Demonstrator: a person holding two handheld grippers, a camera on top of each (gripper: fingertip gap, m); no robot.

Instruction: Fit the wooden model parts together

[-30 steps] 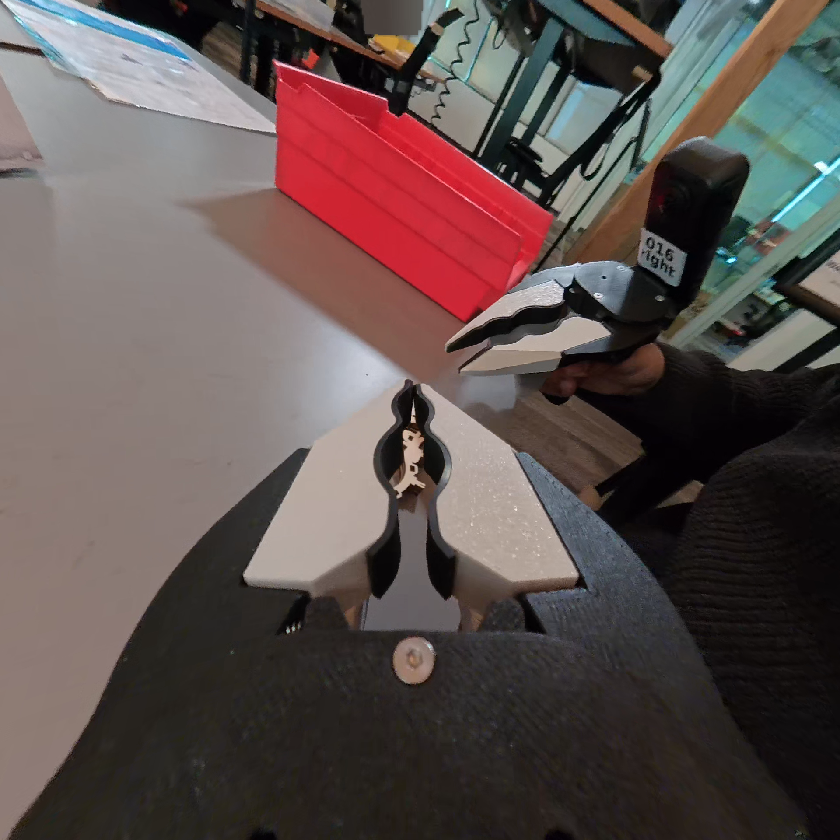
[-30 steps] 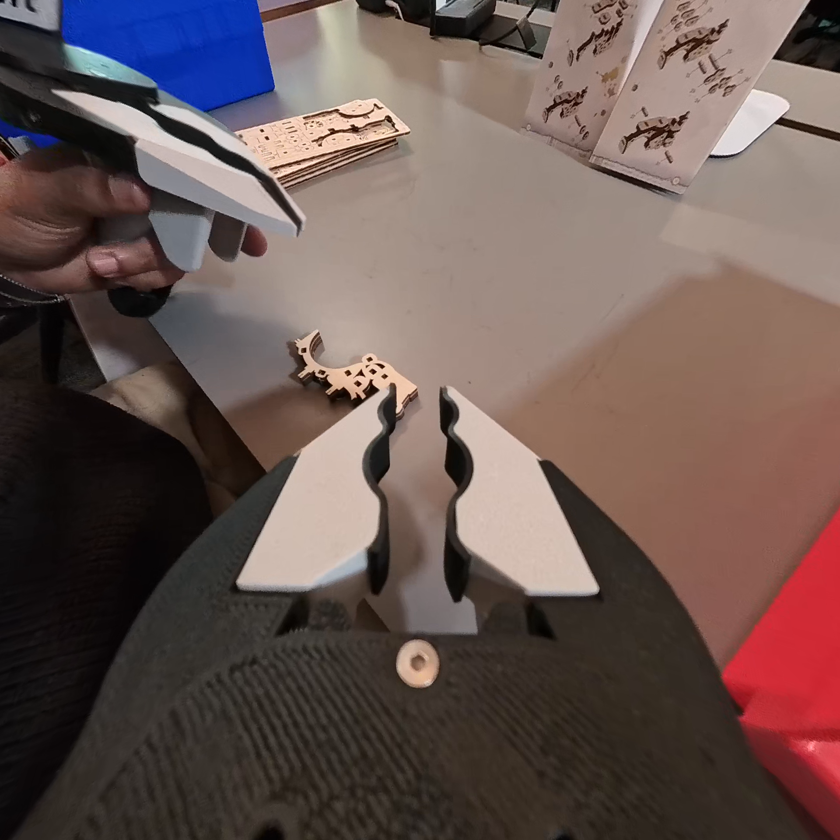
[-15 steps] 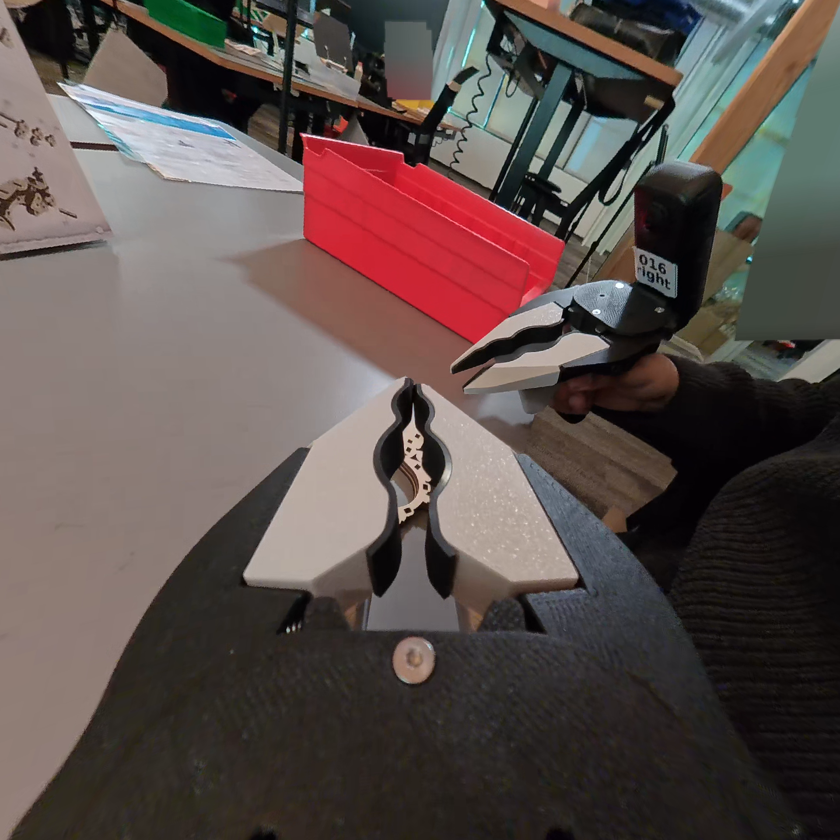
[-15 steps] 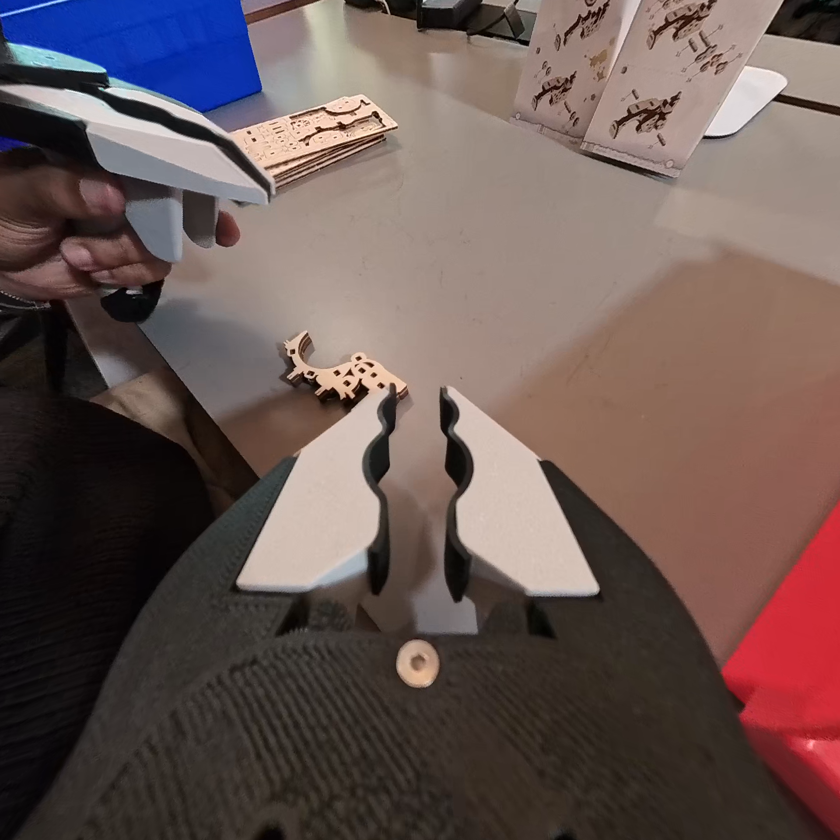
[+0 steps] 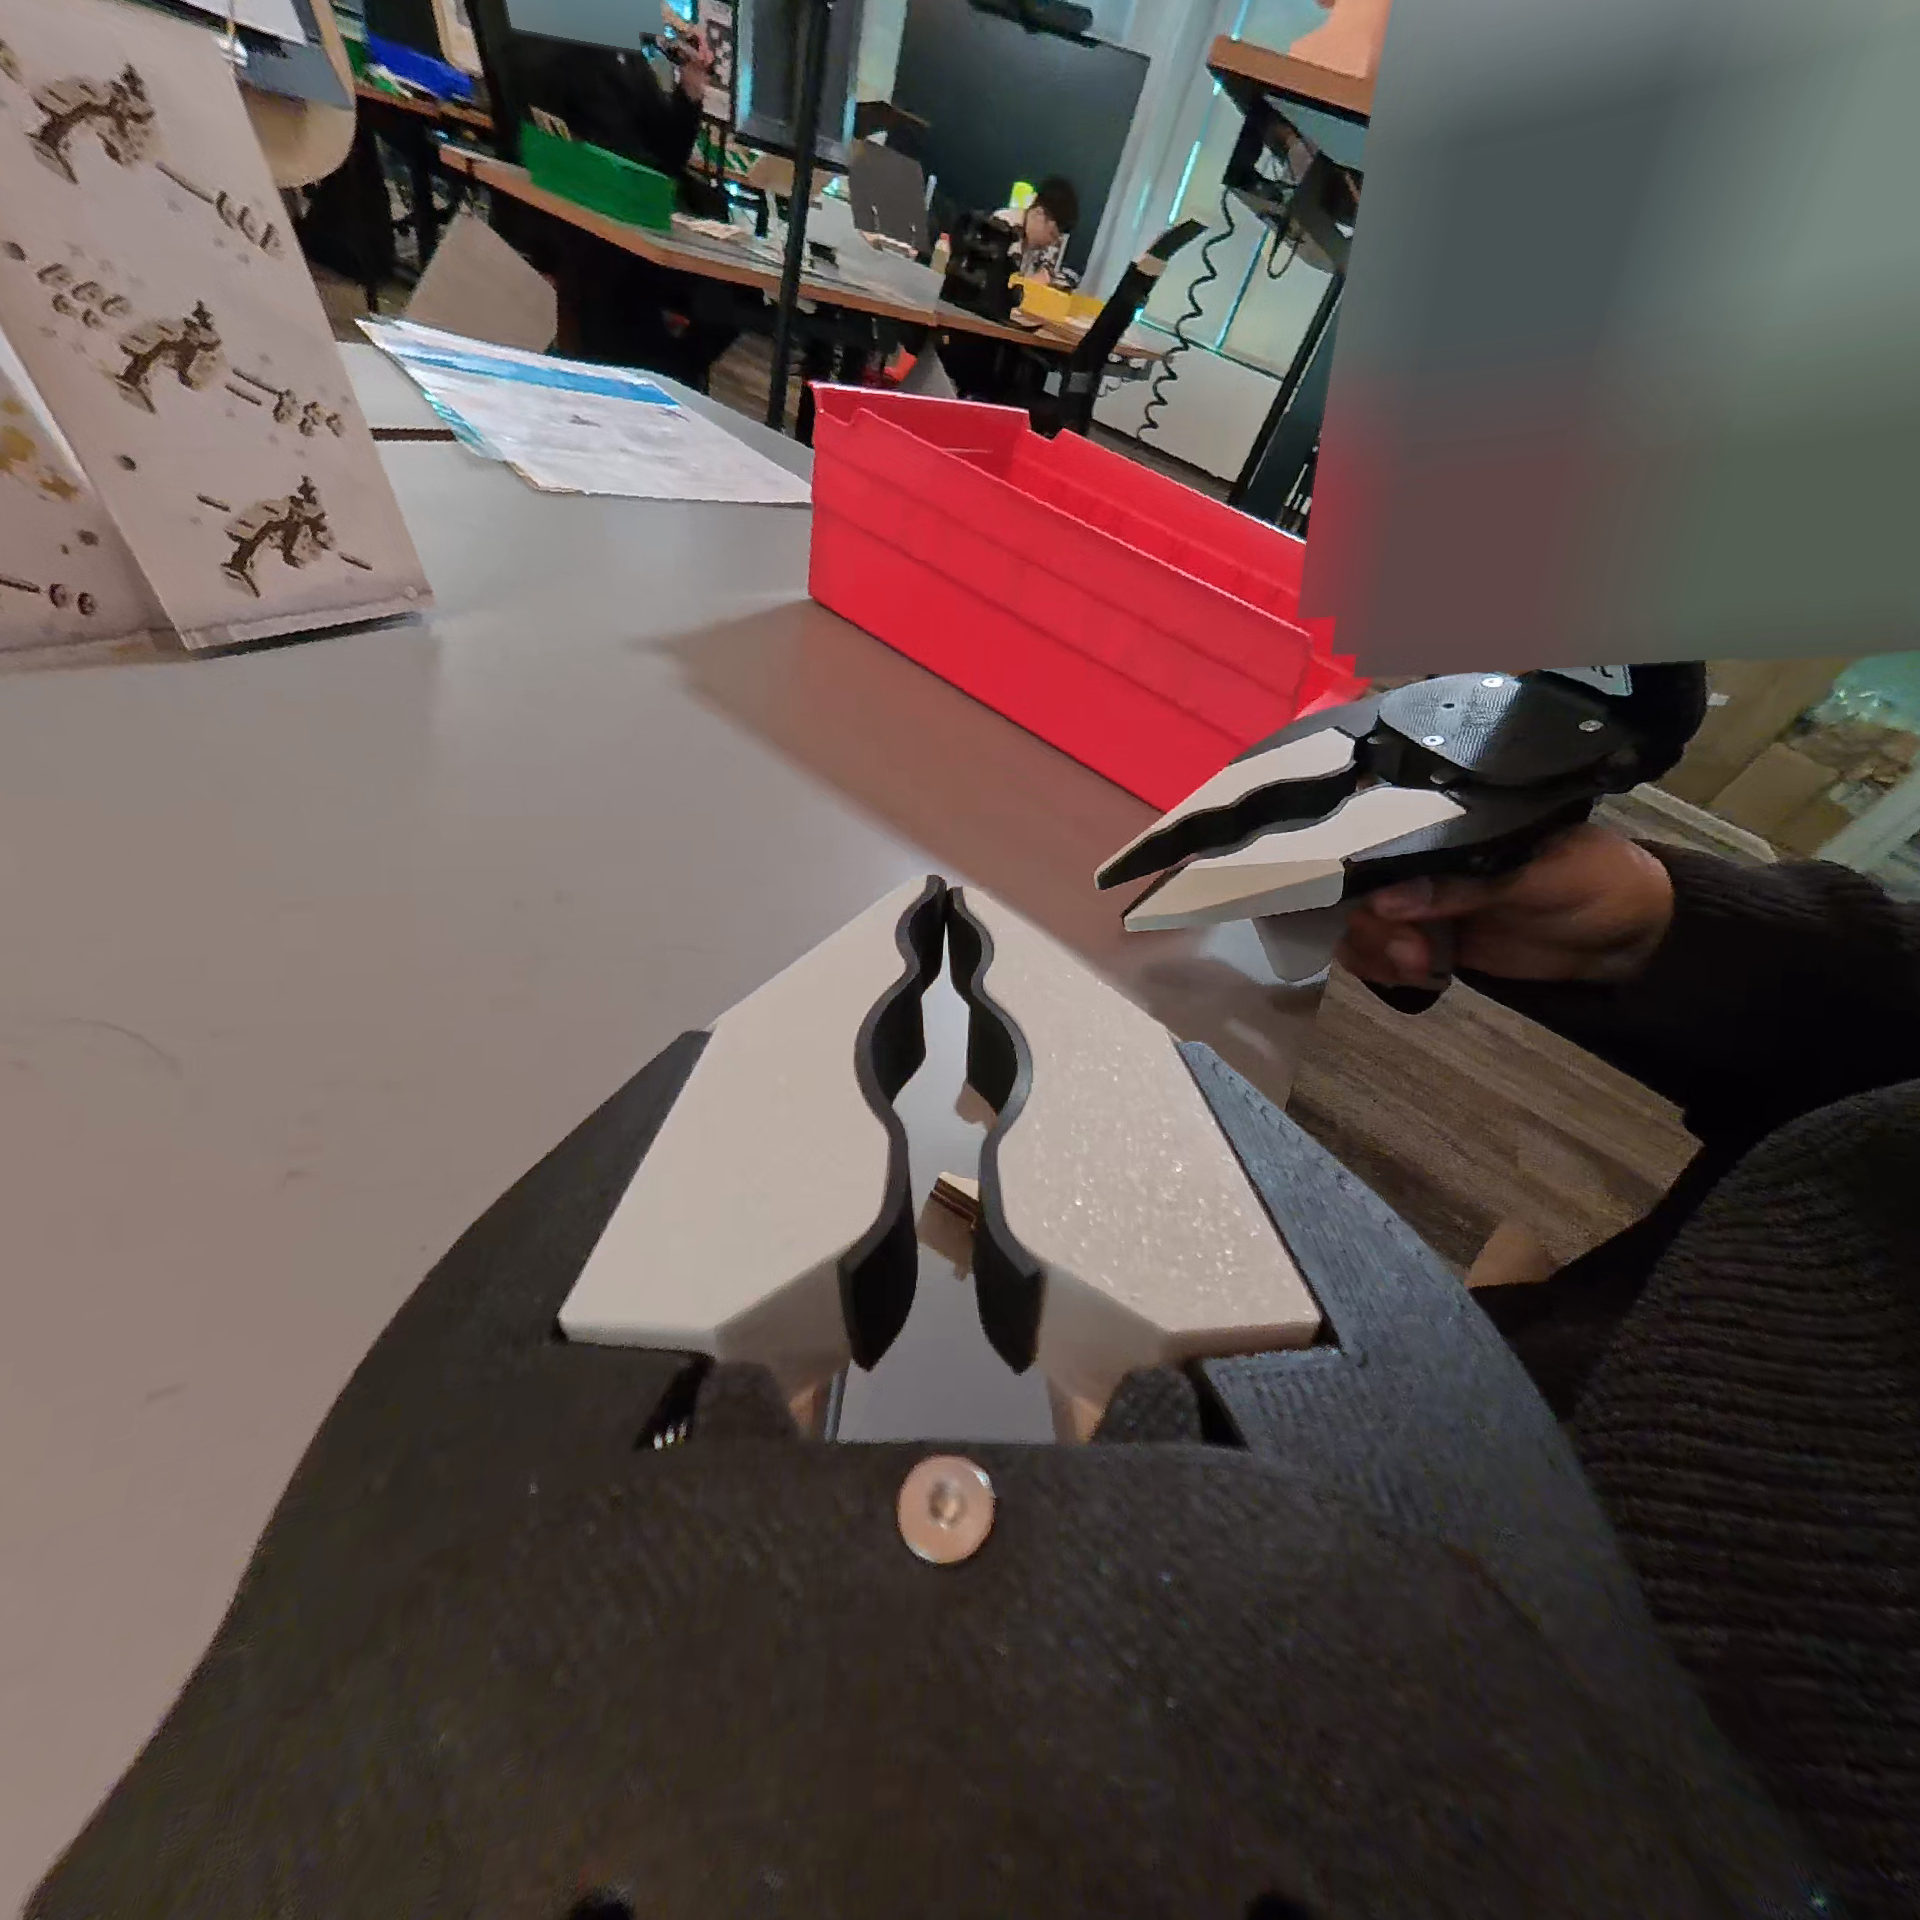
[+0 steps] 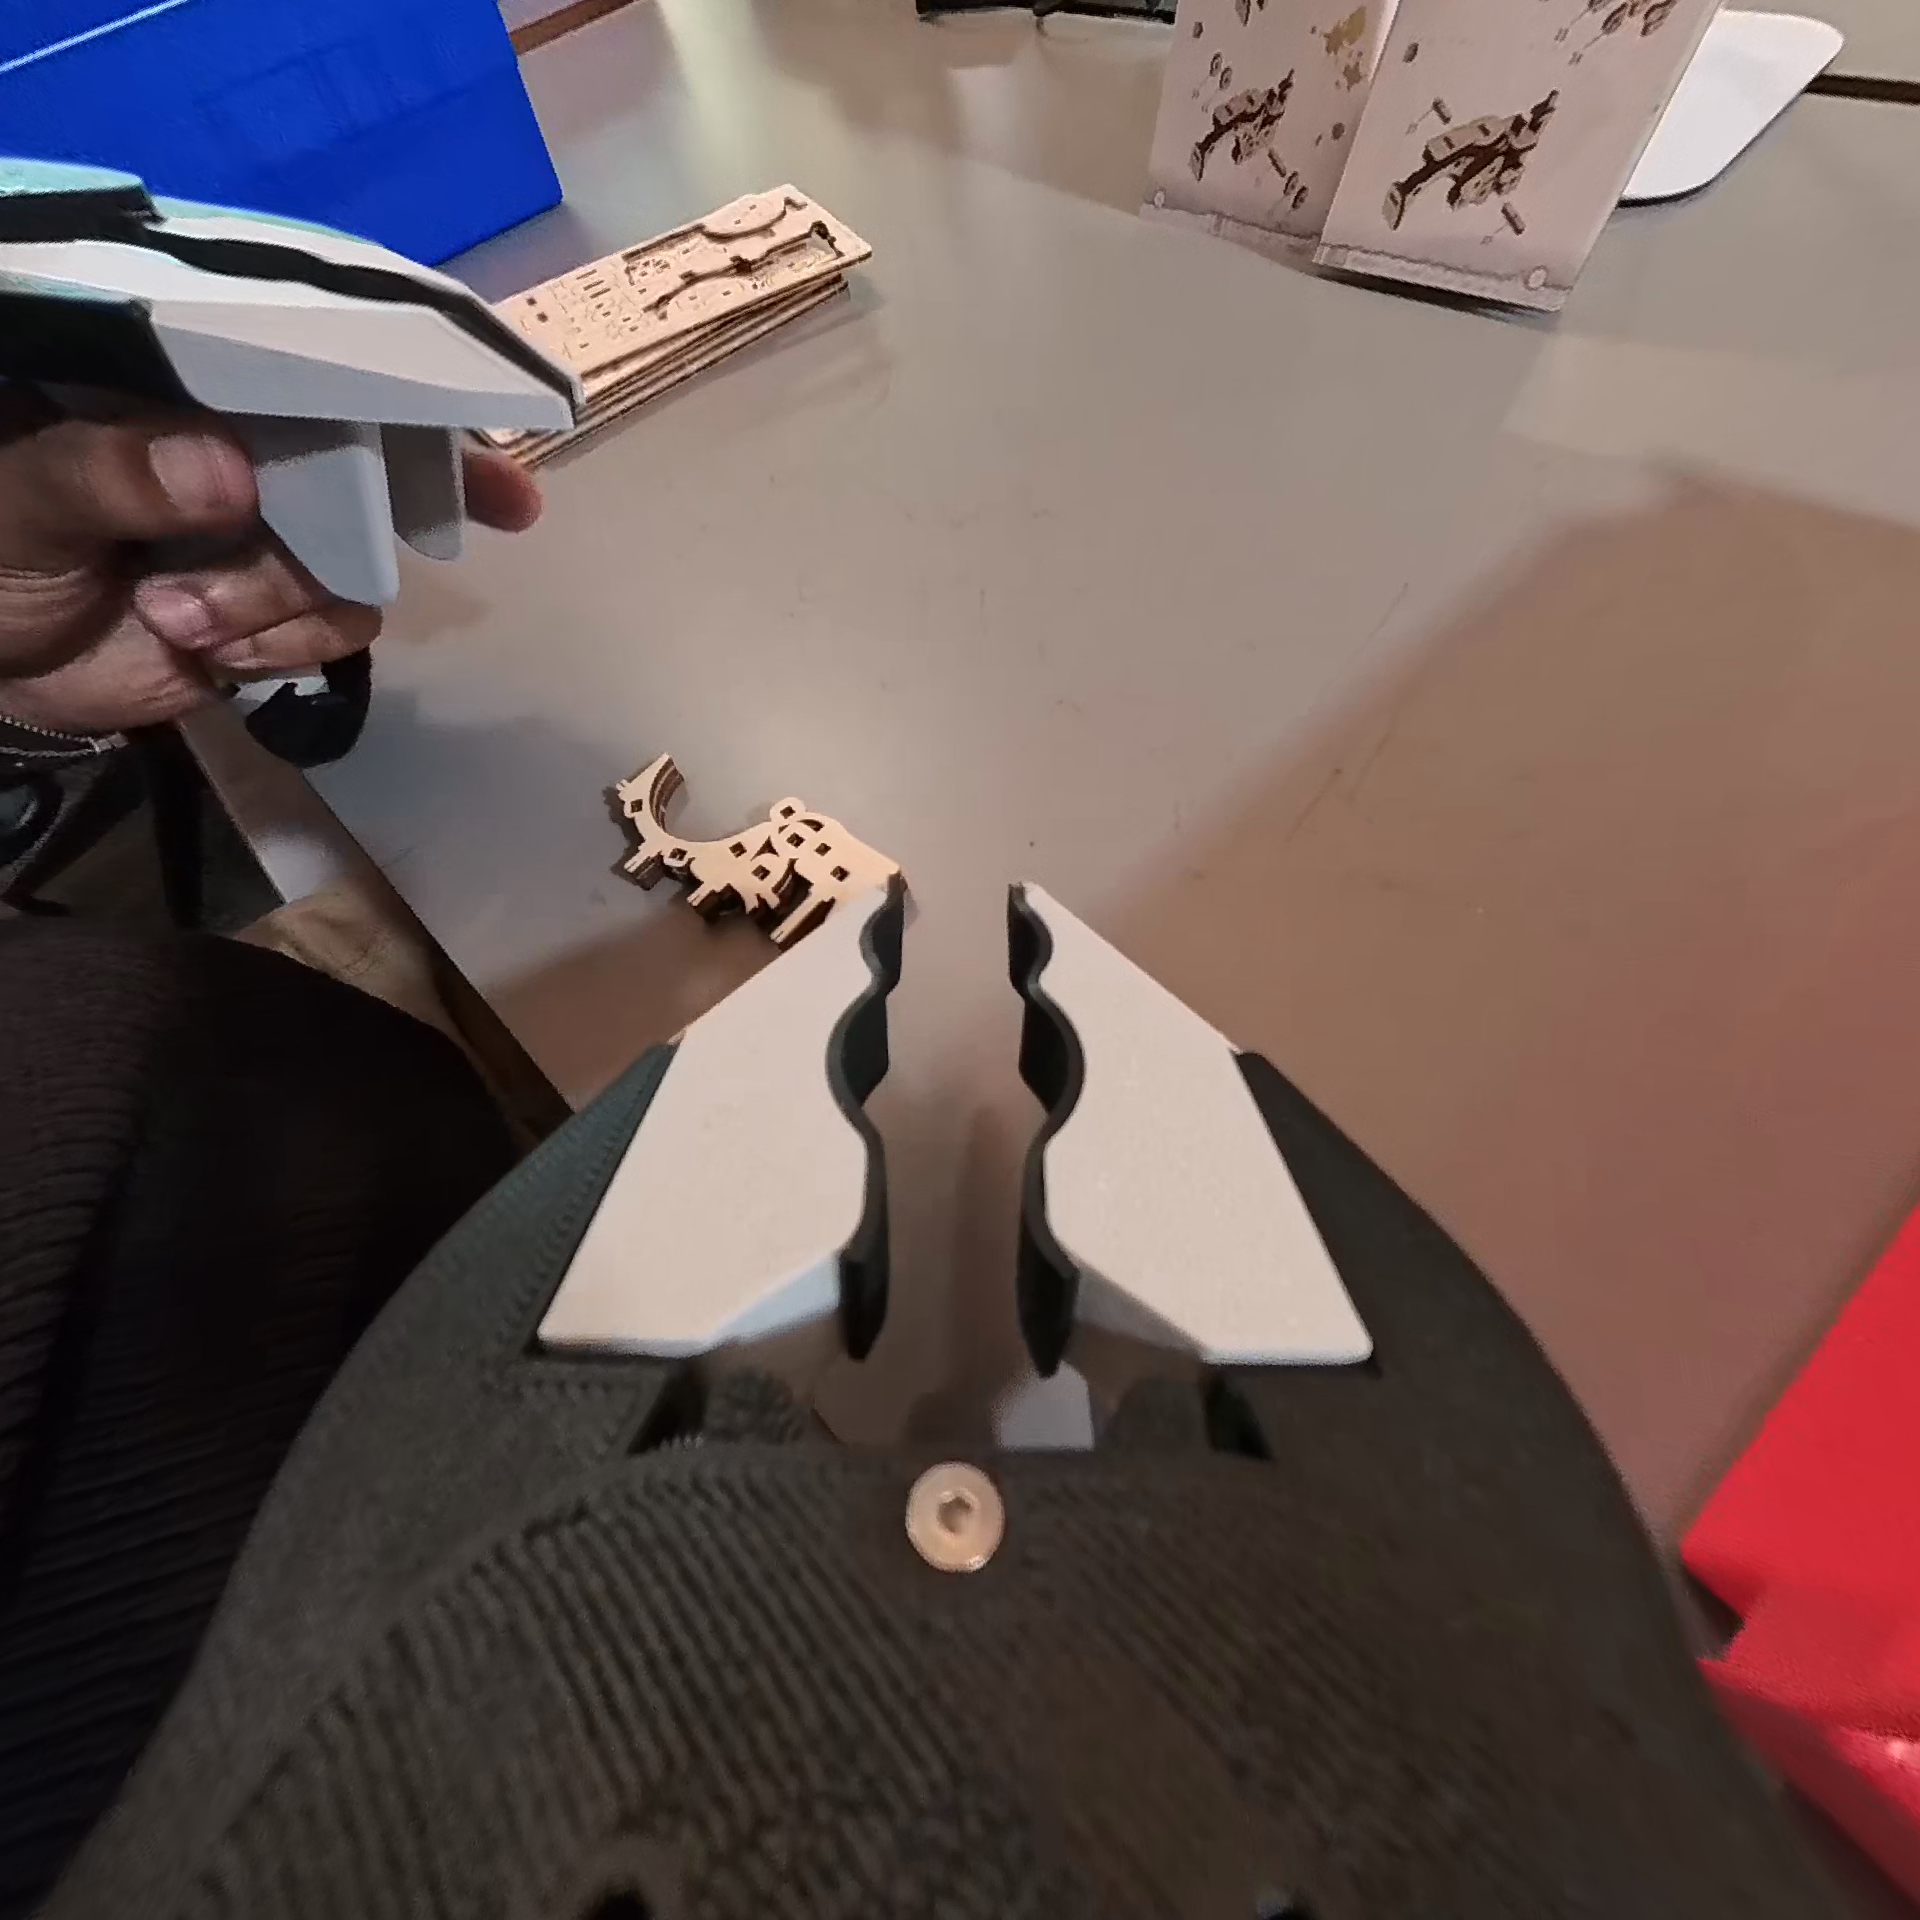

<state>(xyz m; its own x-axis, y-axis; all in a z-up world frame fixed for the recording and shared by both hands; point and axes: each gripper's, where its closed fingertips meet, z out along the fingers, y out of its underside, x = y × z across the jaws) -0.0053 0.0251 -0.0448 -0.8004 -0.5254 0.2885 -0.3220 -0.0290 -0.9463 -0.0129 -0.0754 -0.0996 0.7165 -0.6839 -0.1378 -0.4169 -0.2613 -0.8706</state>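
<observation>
A flat wooden model part (image 6: 758, 862), animal-shaped with cut-outs, lies on the grey table (image 6: 1143, 582) near its front edge. My right gripper (image 6: 956, 894) is open and empty, just right of the part, its left fingertip at the part's right end. It also shows in the left wrist view (image 5: 1117, 899), held by a hand. My left gripper (image 5: 940, 894) is shut with nothing visible in it; a sliver of the wooden part (image 5: 951, 1195) shows below, through the gap. In the right wrist view the left gripper (image 6: 566, 400) hovers above the table, left of the part.
A stack of wooden part sheets (image 6: 686, 281) lies behind the part, with a blue bin (image 6: 312, 104) beyond it. Folded instruction sheets (image 6: 1403, 156) stand at the back. A red bin (image 5: 1039, 592) sits at the right. The table's front edge (image 6: 343, 831) is close. Left tips to right tips: about 12 cm.
The left gripper has tilted upward and levelled out, staying shut; its view now shows more of the room. The right gripper stays open near the part, which has not moved.
</observation>
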